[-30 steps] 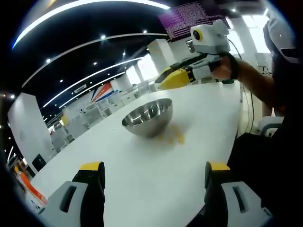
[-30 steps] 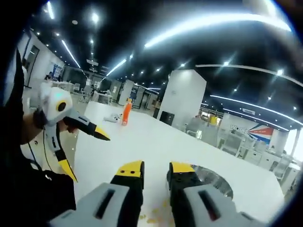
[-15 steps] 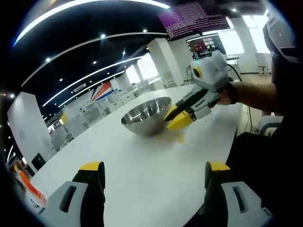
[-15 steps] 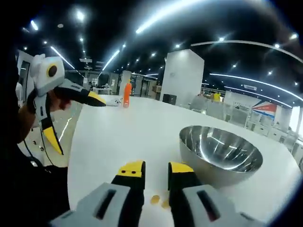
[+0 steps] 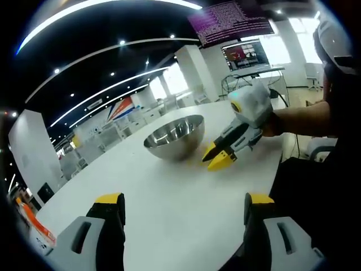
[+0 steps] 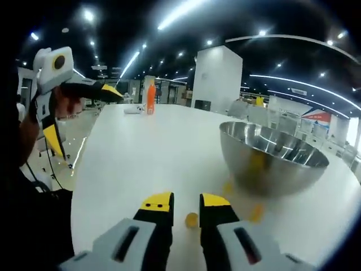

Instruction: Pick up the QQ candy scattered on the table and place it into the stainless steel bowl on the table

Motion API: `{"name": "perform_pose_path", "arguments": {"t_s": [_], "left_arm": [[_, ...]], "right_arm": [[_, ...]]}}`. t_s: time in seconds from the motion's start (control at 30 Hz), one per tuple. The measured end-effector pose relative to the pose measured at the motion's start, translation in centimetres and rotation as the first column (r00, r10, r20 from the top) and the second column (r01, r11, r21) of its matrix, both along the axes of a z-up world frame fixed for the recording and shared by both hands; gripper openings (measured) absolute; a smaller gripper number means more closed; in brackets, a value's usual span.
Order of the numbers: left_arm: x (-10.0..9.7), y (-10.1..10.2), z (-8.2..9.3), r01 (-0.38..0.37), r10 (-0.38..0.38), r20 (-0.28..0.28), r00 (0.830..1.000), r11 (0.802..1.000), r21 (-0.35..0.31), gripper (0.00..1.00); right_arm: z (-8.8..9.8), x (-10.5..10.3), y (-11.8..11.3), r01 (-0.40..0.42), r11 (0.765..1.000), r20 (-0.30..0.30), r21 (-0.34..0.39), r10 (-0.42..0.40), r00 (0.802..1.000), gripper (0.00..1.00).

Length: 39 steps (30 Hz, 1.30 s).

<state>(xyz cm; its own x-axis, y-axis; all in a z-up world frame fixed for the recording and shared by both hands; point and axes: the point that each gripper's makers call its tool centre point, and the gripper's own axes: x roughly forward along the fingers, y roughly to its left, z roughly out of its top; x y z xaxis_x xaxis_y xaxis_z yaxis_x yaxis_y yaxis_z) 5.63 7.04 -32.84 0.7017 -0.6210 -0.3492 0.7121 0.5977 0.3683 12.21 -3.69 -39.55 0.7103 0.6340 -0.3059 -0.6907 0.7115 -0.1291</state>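
The right hand-held gripper (image 6: pixel 185 204) is held slightly parted over a candy (image 6: pixel 192 219), beside the bowl (image 6: pixel 273 166); the left hand-held gripper (image 5: pixel 183 206) is held released above the counter (image 5: pixel 169 197).

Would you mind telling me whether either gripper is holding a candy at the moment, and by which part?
Nothing is held. The right gripper hovers with a small gap over a yellow candy on the table; the left gripper is wide open.
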Motion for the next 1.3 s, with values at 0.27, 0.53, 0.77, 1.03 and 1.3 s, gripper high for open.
{"name": "perform_pose_path", "arguments": {"t_s": [0.27, 0.53, 0.77, 1.03, 1.3], "left_arm": [[0.1, 0.0, 0.0, 0.002, -0.002, 0.0, 1.0, 1.0, 0.001, 0.88], [0.2, 0.0, -0.1, 0.002, -0.002, -0.002, 1.0, 1.0, 0.004, 0.87], [0.1, -0.1, -0.2, 0.005, -0.005, -0.003, 1.0, 1.0, 0.006, 0.87], [0.0, -0.1, -0.3, 0.005, -0.005, -0.003, 1.0, 1.0, 0.012, 0.86], [-0.1, -0.2, -0.2, 0.005, -0.005, -0.002, 1.0, 1.0, 0.012, 0.86]], "right_arm": [[-0.7, 0.1, -0.2, 0.006, 1.0, -0.016, -0.007, -0.006, 1.0, 0.18], [-0.8, 0.0, -0.3, 0.009, 1.0, -0.005, -0.016, -0.009, 1.0, 0.16], [-1.1, -0.2, -0.2, 0.011, 0.998, 0.035, -0.068, -0.009, 0.999, 0.13], [-1.2, 0.0, -0.5, 0.012, 0.99, 0.088, -0.141, 0.001, 0.996, 0.07], [-1.1, 0.0, -0.5, 0.0, 0.987, 0.103, -0.159, 0.017, 0.995, 0.06]]}}
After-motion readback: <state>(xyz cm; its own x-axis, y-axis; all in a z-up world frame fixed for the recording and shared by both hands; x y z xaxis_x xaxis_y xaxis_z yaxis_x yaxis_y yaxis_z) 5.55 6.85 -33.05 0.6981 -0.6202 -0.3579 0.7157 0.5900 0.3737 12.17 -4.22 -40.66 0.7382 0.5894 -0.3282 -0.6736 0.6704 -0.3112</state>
